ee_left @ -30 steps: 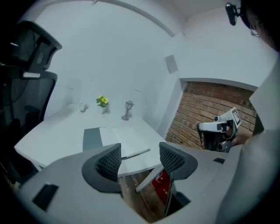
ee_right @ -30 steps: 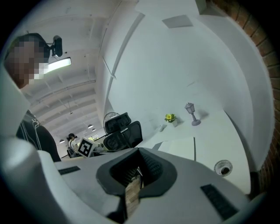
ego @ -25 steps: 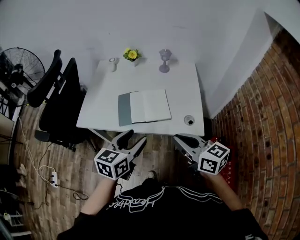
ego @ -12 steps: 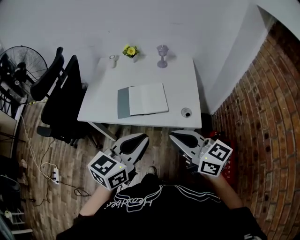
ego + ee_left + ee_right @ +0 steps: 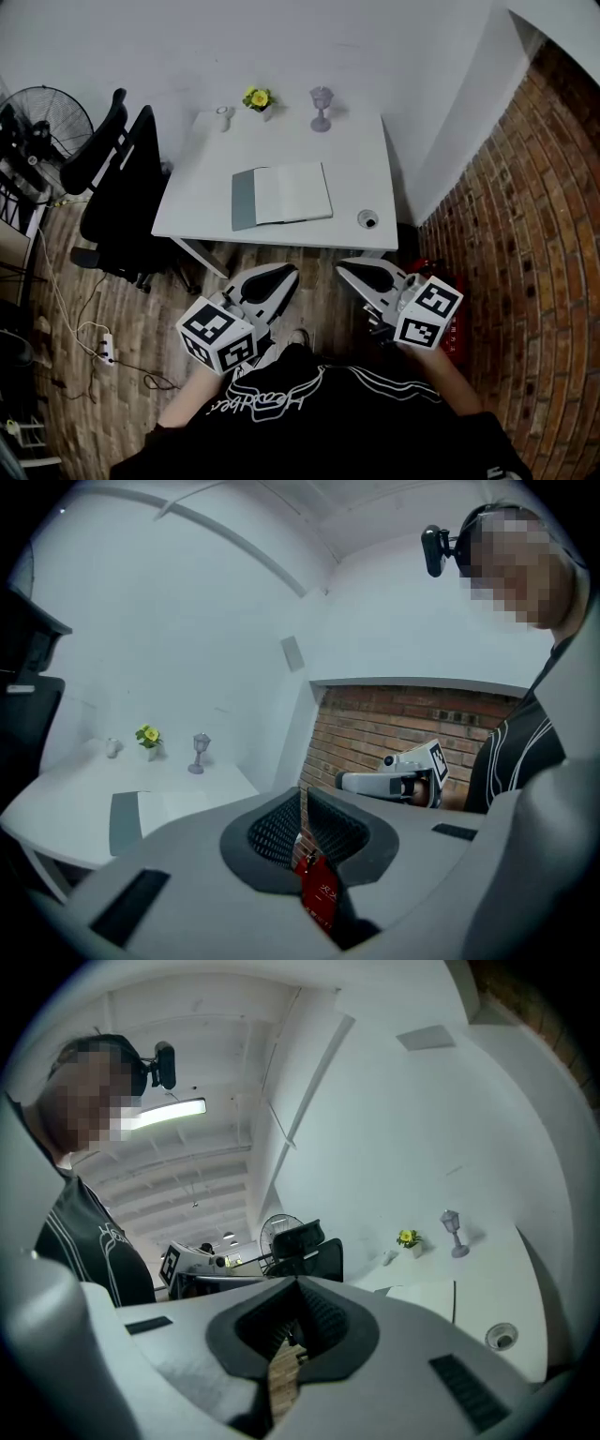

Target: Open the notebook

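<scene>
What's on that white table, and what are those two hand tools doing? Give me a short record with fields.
Notebook: open, flat on the table
Back edge: yellow flower, goblet
Left gripper: shut, empty, short of the table
Right gripper: shut, empty, short of the table

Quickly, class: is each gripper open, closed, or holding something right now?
Grey left gripper: closed, holding nothing.
Grey right gripper: closed, holding nothing.
</scene>
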